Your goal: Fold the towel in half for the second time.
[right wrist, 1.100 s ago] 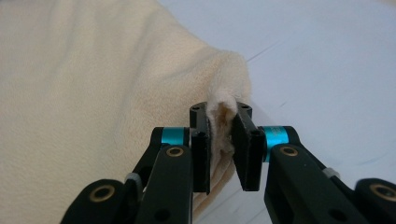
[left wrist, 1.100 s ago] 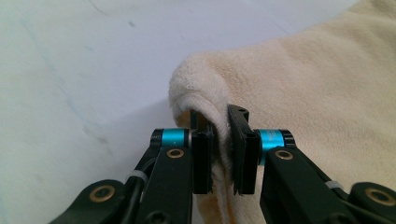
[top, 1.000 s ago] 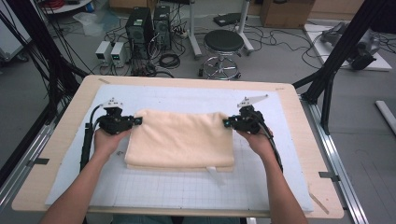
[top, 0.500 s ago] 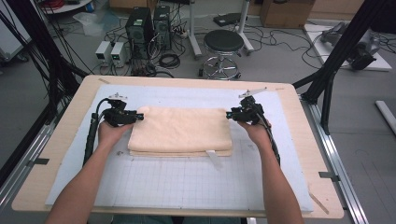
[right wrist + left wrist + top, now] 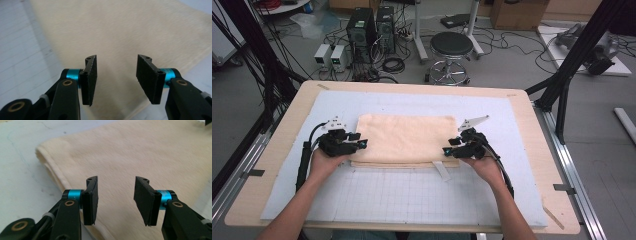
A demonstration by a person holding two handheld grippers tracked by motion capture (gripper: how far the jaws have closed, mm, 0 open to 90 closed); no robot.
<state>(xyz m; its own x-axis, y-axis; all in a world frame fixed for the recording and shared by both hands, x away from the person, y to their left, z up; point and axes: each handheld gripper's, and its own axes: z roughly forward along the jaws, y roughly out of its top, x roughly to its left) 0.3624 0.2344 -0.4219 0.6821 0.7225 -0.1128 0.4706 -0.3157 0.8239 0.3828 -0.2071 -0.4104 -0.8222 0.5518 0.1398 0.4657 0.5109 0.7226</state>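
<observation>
— Cream folded towel (image 5: 404, 137): location?
— Middle of the bench (image 5: 532, 130), flat on a pale gridded mat (image 5: 412, 195), layered edges toward the person.
— Left hand-held gripper (image 5: 360, 144)?
— At the towel's left edge, jaws spread, nothing between them; the left gripper view has the cloth (image 5: 140, 157) beneath and beyond the pads.
— Right hand-held gripper (image 5: 446, 150)?
— At the towel's right edge near the front corner, jaws likewise spread and empty, over the fabric (image 5: 120, 32).
— Floor items?
— Black round stool (image 5: 451, 50), computer towers (image 5: 371, 27).

cream towel (image 5: 404, 137), folded flat, apparently layered, mid-table
</observation>
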